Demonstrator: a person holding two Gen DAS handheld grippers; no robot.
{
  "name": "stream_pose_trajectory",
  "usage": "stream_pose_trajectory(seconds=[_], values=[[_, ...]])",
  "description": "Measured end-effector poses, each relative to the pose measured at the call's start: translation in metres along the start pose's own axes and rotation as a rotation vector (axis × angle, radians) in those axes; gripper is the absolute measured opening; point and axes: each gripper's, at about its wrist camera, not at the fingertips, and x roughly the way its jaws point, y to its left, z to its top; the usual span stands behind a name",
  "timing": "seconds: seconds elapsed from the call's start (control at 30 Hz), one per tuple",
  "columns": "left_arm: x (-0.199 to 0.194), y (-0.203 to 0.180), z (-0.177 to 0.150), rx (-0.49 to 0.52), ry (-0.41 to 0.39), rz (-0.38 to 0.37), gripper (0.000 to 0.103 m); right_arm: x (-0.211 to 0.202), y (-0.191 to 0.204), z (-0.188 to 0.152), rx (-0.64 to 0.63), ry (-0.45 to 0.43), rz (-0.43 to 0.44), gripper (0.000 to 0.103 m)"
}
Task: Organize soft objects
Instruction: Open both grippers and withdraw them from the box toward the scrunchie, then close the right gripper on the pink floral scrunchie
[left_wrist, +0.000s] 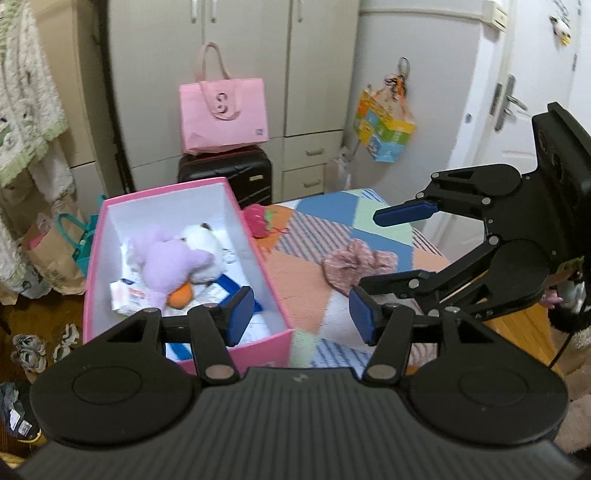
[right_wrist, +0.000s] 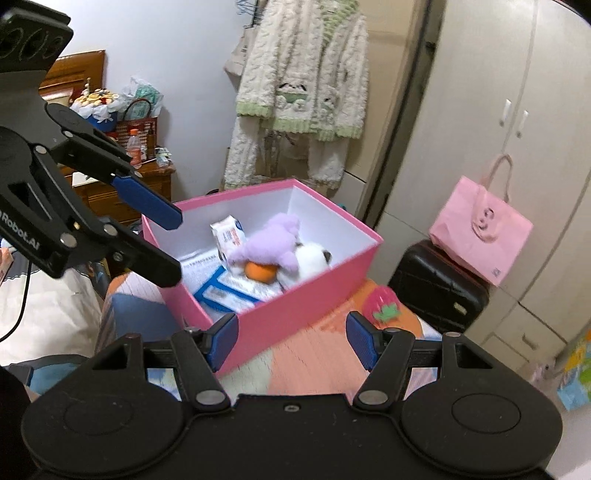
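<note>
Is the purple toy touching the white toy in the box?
Touching. Left wrist view shows the purple toy lying against the white toy, no gap, inside the box.

Tall cream wardrobe doors fill the wall at twelve o'clock in the left wrist view, with small drawers below them at about one o'clock. A black suitcase stands against the wardrobe, and a pink tote bag sits on top of it. At two o'clock a white door with a metal lever handle is shut. In the right wrist view a fluffy cream-and-green garment hangs at twelve o'clock before a pale wall, and a brown wooden cabinet crowded with small items stands at ten o'clock. A wooden floor shows at four o'clock in the left wrist view. The light is soft and even.
</note>
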Motion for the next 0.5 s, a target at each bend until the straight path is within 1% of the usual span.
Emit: stream_pose_trajectory(seconds=[0.17, 0.3, 0.4, 0.5], values=[[0.013, -0.025, 0.004, 0.030, 0.030, -0.038, 0.062, -0.015, -0.019, -0.031, 0.050, 0.010, -0.026, 0.070], [0.037, -0.042, 0.011, 0.037, 0.066, -0.065, 0.063, -0.020, -0.037, -0.052, 0.097, 0.005, -0.027, 0.070], [0.055, -0.052, 0.016, 0.027, 0.077, -0.072, 0.063, -0.019, -0.052, -0.066, 0.129, 0.001, -0.019, 0.071], [0.073, -0.059, 0.020, 0.017, 0.070, -0.056, 0.063, -0.013, -0.065, -0.079, 0.153, 0.001, -0.008, 0.072]])
